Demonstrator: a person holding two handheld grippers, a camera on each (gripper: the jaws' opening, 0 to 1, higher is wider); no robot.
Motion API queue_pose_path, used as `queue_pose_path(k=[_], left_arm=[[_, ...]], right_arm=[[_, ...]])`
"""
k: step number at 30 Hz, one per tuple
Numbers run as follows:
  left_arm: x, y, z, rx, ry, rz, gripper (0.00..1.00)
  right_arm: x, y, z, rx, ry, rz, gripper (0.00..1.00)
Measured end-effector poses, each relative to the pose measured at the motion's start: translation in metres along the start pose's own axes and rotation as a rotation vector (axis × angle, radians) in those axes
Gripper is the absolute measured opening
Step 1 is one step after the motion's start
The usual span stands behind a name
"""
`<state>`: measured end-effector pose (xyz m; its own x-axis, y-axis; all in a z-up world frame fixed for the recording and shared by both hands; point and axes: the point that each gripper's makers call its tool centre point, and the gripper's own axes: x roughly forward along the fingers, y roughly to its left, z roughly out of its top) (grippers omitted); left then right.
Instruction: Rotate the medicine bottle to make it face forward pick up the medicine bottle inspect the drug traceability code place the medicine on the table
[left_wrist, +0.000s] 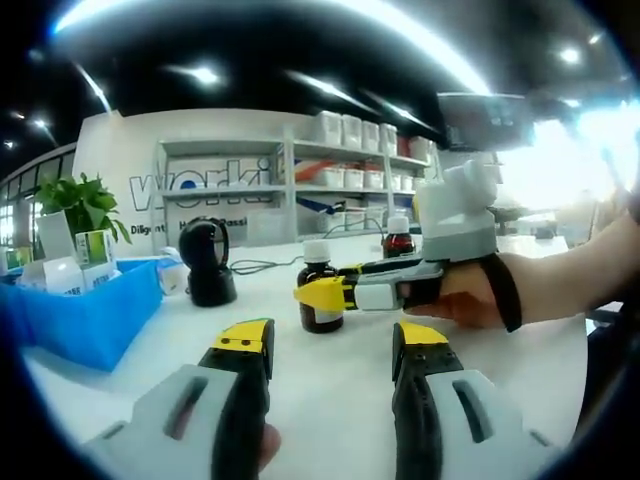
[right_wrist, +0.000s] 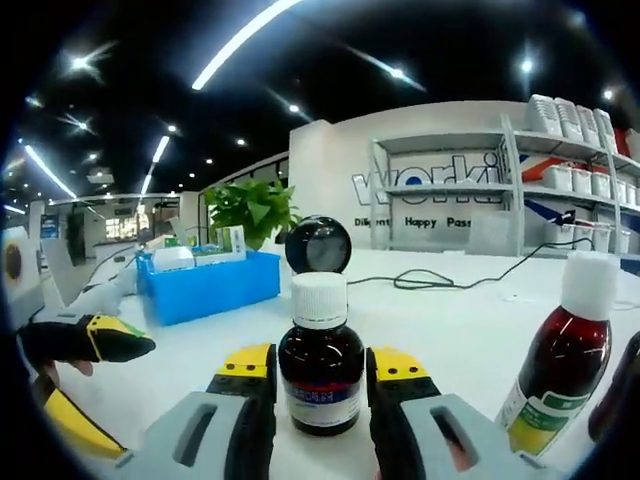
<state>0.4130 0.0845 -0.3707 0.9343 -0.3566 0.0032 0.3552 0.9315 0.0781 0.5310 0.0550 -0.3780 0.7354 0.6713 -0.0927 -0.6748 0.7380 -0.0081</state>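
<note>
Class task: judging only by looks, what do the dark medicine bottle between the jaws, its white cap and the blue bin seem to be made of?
Medicine bottle: probably dark amber glass or glossy plastic; it shines with bright highlights and carries a paper-like label. White cap: likely matte plastic, opaque with fine vertical ribbing. Blue bin: seemingly moulded plastic, uniform in colour with a smooth, slightly glossy wall.

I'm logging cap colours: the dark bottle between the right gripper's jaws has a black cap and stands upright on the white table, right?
Not quite. The dark bottle between the right gripper's jaws has a white cap, as the right gripper view shows. The rest holds: it stands upright on the white table.
</note>
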Motion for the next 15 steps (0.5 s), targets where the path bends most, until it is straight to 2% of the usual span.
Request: queue_pose_path(k=[2,15], left_arm=[[0.000,0.001,0.000,0.000,0.001,0.000,0.38],[0.000,0.001,0.000,0.000,0.002,0.002,0.38]], right_arm=[[-0.001,-0.001,0.001,-0.017,0.003,0.007,0.44],[-0.014,0.004,0.034,-0.034,-0.006,0.122,0.43]])
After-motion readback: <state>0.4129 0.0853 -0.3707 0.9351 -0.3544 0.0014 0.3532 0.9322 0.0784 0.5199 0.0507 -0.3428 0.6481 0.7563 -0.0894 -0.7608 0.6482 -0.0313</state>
